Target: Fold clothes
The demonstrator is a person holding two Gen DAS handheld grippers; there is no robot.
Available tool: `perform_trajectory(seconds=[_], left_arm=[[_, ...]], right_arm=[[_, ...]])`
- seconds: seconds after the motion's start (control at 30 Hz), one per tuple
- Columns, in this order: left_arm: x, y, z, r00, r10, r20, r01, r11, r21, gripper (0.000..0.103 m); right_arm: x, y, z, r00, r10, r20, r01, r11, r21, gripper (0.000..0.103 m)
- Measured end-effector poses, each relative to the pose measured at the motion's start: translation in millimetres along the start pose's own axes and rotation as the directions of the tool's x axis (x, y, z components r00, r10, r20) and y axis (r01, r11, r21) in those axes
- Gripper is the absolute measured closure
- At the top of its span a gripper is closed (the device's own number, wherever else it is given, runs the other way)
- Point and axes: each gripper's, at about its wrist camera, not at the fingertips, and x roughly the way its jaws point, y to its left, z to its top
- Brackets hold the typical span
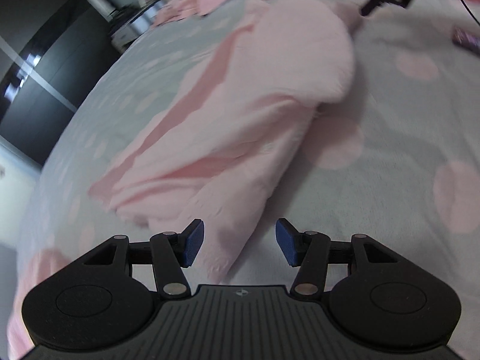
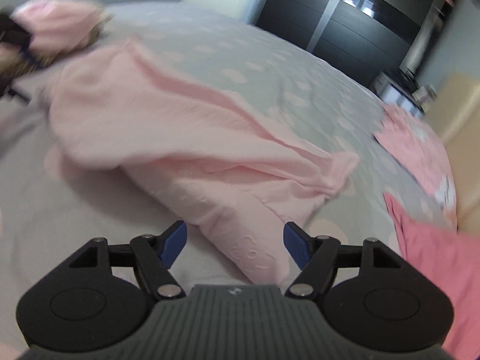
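Blue pads (image 1: 194,241) sit closest in the left wrist view, spread apart on the left gripper (image 1: 239,240), and nothing is pinched between them. Just past those tips lies the pink garment (image 1: 240,114), a soft pale bundle rumpled on the bedspread (image 1: 390,138). One end of the cloth comes right down between the two open fingers, though the pads are clear of it on both sides. Further up, the garment bulges into a rounded fold, and a darker pink strip runs along its left side.

Over to the right wrist view: the right gripper (image 2: 235,244) is spread wide too, blue pads (image 2: 295,247) well apart, with a corner of the garment (image 2: 180,138) lying on the bed between them and not gripped. No earlier frame is given here, so only the open stance can be told. The bedspread (image 2: 270,69) is grey with pale cloud shapes (pretty blurred in both views). Off to the right edge there is a deeper pink cloth (image 2: 435,264), and beyond it a patterned pink piece (image 2: 420,138) near the bed's rim. At far upper left, the garment's other end bunches up against something dark, possibly the other gripper, but the blur makes that hard to settle. A dark wardrobe (image 2: 345,27) stands behind the bed.
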Motion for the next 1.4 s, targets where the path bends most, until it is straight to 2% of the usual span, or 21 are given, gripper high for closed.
perform_trajectory(seconds=[0.1,0.2,0.27,0.37,0.43,0.47,0.53,0.57,0.63,0.73,0.77,0.83,0.93,0.97,1.03,1.07,1.1,1.2,1.33,1.4], left_arm=[[11.7,-16.5,9.4,1.000,0.017,0.026,-0.019,0.995,0.102,0.052],[24.1,-26.7,16.7,0.998,0.054,0.039,-0.060,0.985,0.165,0.052],[33.3,-29.4,19.6,0.996,0.088,0.034,-0.093,0.978,0.187,0.052],[42.2,-30.5,22.8,0.996,0.084,0.022,-0.087,0.979,0.187,0.053],[45.0,-32.9,24.7,0.997,0.070,0.012,-0.071,0.980,0.188,0.064],[44.5,-34.7,23.6,0.998,0.067,0.010,-0.068,0.978,0.196,0.072],[42.7,-41.4,18.1,0.998,0.063,0.012,-0.064,0.972,0.225,0.083],[42.0,-45.9,13.9,0.998,0.060,0.013,-0.062,0.966,0.251,0.089],[40.7,-56.2,4.4,0.998,0.064,0.013,-0.064,0.948,0.313,0.092],[38.8,-67.9,-7.5,0.998,0.065,0.009,-0.064,0.928,0.368,0.096],[37.8,-70.1,-10.3,0.998,0.063,0.012,-0.063,0.924,0.377,0.096],[35.9,-73.3,-15.4,0.998,0.060,0.019,-0.062,0.916,0.396,0.096],[33.2,-73.4,-18.2,0.997,0.072,0.038,-0.081,0.922,0.378,0.095],[31.4,-73.6,-19.2,0.994,0.097,0.049,-0.109,0.921,0.373,0.089],[27.7,-77.1,-22.4,0.986,0.155,0.062,-0.167,0.908,0.383,0.074],[26.4,-78.6,-24.9,0.983,0.175,0.064,-0.186,0.900,0.394,0.060],[25.2,-79.9,-27.9,0.980,0.188,0.065,-0.198,0.893,0.404,0.053],[25.6,-78.9,-37.5,0.975,0.216,0.053,-0.218,0.878,0.427,0.052],[39.0,-70.4,-35.5,0.955,0.297,0.021,-0.277,0.860,0.428,0.052],[46.9,-66.1,-31.9,0.950,0.313,-0.001,-0.283,0.860,0.425,0.053]], right_arm=[[10.0,18.5,3.8,1.000,-0.020,0.021,0.023,0.989,-0.148,0.029],[20.9,28.5,9.6,0.999,-0.018,0.030,0.025,0.964,-0.263,0.026],[28.9,32.2,12.5,0.999,-0.022,0.032,0.031,0.948,-0.316,0.026],[40.4,36.1,16.4,0.999,-0.022,0.030,0.032,0.933,-0.358,0.026],[45.1,38.6,16.4,0.999,-0.019,0.031,0.029,0.926,-0.375,0.030],[46.3,40.3,15.1,0.999,-0.015,0.031,0.026,0.923,-0.385,0.034],[48.0,44.9,10.8,0.999,-0.019,0.031,0.030,0.911,-0.411,0.055],[47.5,49.1,5.4,0.999,-0.022,0.031,0.034,0.901,-0.433,0.060],[46.1,57.8,-6.0,0.999,-0.027,0.033,0.039,0.878,-0.477,0.074],[43.1,74.1,-24.8,0.999,-0.031,0.040,0.048,0.826,-0.561,0.087],[41.9,79.7,-30.9,0.998,-0.031,0.046,0.052,0.807,-0.588,0.088],[40.4,87.8,-38.7,0.997,-0.046,0.060,0.073,0.779,-0.622,0.088],[39.4,85.6,-36.0,0.996,-0.061,0.061,0.085,0.785,-0.613,0.086],[37.6,83.8,-34.2,0.996,-0.067,0.060,0.090,0.790,-0.607,0.085],[33.1,79.7,-31.8,0.995,-0.076,0.061,0.097,0.796,-0.598,0.062],[30.5,77.5,-31.5,0.995,-0.078,0.063,0.100,0.797,-0.595,0.059],[27.8,75.2,-31.2,0.995,-0.080,0.064,0.103,0.798,-0.593,0.057],[27.9,73.3,-36.1,0.991,-0.119,0.054,0.127,0.785,-0.606,0.053],[40.4,70.3,-40.8,0.982,-0.183,0.043,0.170,0.772,-0.613,0.053],[48.0,67.4,-38.6,0.979,-0.200,0.035,0.179,0.769,-0.614,0.053]])
